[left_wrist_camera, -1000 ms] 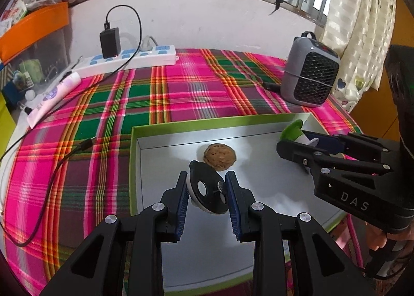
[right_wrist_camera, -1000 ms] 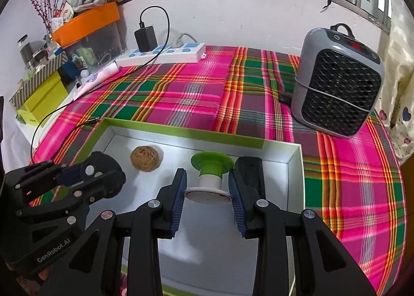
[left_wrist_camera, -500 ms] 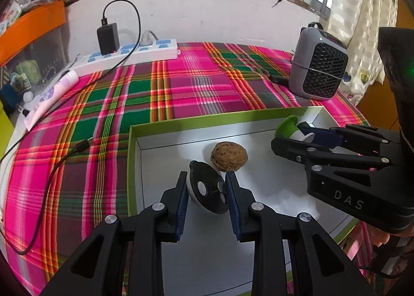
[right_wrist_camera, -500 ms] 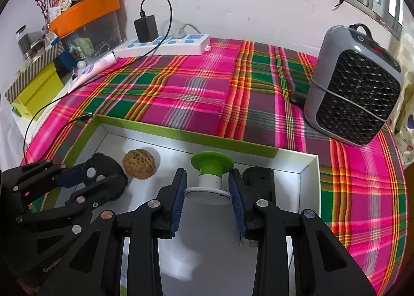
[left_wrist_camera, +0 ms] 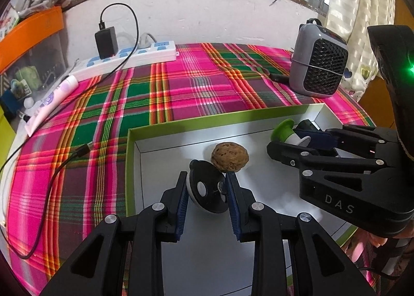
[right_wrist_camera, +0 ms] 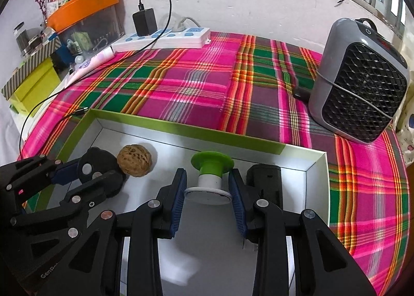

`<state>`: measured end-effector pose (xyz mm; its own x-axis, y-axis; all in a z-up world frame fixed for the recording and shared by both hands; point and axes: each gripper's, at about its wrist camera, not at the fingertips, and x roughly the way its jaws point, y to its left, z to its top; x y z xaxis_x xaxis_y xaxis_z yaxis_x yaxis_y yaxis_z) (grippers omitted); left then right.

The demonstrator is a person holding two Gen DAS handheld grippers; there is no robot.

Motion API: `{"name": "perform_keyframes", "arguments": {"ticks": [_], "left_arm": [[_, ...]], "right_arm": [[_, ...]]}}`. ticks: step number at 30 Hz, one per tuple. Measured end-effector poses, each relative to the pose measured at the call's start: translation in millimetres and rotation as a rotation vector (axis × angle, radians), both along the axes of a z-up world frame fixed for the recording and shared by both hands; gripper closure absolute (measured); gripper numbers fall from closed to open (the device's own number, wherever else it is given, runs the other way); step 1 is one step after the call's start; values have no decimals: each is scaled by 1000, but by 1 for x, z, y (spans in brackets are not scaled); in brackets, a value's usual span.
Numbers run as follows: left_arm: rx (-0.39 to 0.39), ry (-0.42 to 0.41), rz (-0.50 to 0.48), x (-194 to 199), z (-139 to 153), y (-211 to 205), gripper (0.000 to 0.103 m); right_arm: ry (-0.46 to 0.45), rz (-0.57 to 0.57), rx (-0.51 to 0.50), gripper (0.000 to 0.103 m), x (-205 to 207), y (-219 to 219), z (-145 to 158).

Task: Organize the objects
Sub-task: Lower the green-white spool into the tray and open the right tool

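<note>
Left tool (left_wrist_camera: 206,193) is clamped on a black disc gadget (left_wrist_camera: 207,190) with a white back, held just over the floor of the green-edged box (right_wrist_camera: 181,129). Right tool (right_wrist_camera: 207,193) pinches the white base of a green-topped spool (right_wrist_camera: 211,174), low over the same box. So both are holding something, neither is spread wide.

Main worry: the walnut (left_wrist_camera: 229,156) sits right against the far edge of the black disc. If the left tool pushes forward or lets go sloppily, I reckon it nudges the nut and it rolls off across the box. On the right, the spool is gripped only by its thin base rim, so it could tip or slip out. There's also a dark block (right_wrist_camera: 264,179) tucked behind the right finger, easy to clip.

Can't tell whether either thing actually touches the box floor. That dark block is half hidden, no idea what it is. Near edge of the box is blocked by the tools.
</note>
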<state>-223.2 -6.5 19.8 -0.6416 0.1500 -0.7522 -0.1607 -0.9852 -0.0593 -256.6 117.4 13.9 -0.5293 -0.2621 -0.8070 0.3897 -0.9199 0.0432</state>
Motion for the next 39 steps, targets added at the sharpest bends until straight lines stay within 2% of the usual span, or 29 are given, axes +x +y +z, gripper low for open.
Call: {"name": "perform_keyframes", "arguments": {"ticks": [18, 20, 23, 31, 39], "left_arm": [[-29, 6, -3, 1, -2, 3, 73], [-27, 6, -5, 1, -2, 3, 72], [-23, 6, -2, 1, -1, 2, 71], [-12, 5, 6, 2, 0, 0, 65], [-3, 4, 13, 6, 3, -2, 65]], "right_arm": [[-6, -5, -5, 68, 0, 1, -2], [-6, -4, -7, 65, 0, 1, -2], [-3, -8, -10, 55, 0, 1, -1], [7, -18, -10, 55, 3, 3, 1], [17, -32, -12, 55, 8, 5, 4]]}}
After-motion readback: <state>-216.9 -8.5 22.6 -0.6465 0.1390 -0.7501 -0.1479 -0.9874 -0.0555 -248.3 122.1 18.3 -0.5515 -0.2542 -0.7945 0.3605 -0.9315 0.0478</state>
